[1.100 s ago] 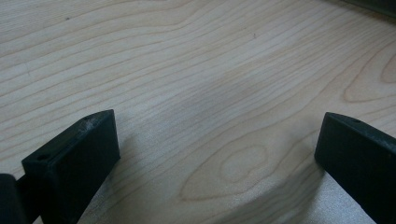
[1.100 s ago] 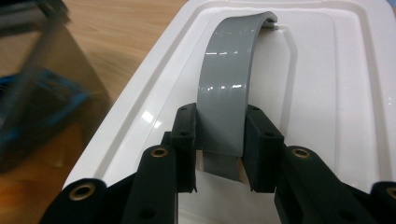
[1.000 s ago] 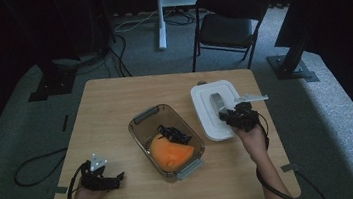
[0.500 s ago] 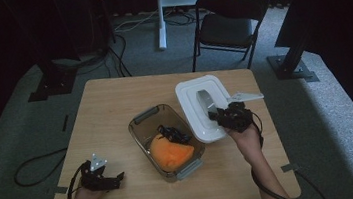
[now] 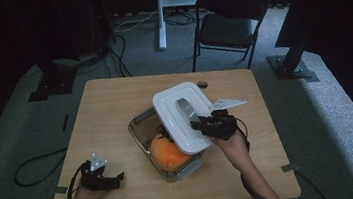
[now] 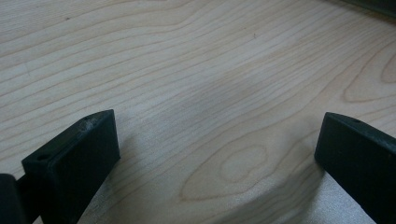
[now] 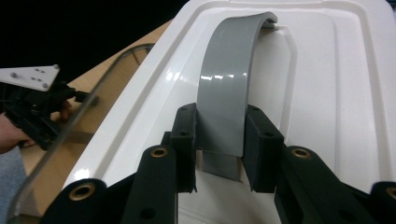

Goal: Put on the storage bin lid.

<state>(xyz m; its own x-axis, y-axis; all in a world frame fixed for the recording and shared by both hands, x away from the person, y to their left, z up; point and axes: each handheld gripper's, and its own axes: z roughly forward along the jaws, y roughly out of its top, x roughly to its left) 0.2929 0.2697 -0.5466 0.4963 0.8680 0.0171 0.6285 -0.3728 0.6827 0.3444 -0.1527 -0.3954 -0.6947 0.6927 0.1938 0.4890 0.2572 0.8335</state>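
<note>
Wooden table (image 5: pixel 115 111); glass container (image 5: pixel 140 131) on it, near middle.

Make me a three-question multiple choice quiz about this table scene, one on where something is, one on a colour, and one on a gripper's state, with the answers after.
1. Where is the white lid?
A. Flat on the floor
B. Held partly over the glass container
C. On the chair

2. What colour is the rounded thing inside the container?
A. Orange
B. Blue
C. Green

3. What is the right gripper doing?
A. Resting open on the table
B. Shut on the container's rim
C. Shut on the lid's grey handle

Answers:
1 B, the high view shows the lid overlapping the container's far right part.
2 A, it shows orange through the uncovered part.
3 C, the right gripper view shows both jaws pressed against the grey strap.
</note>
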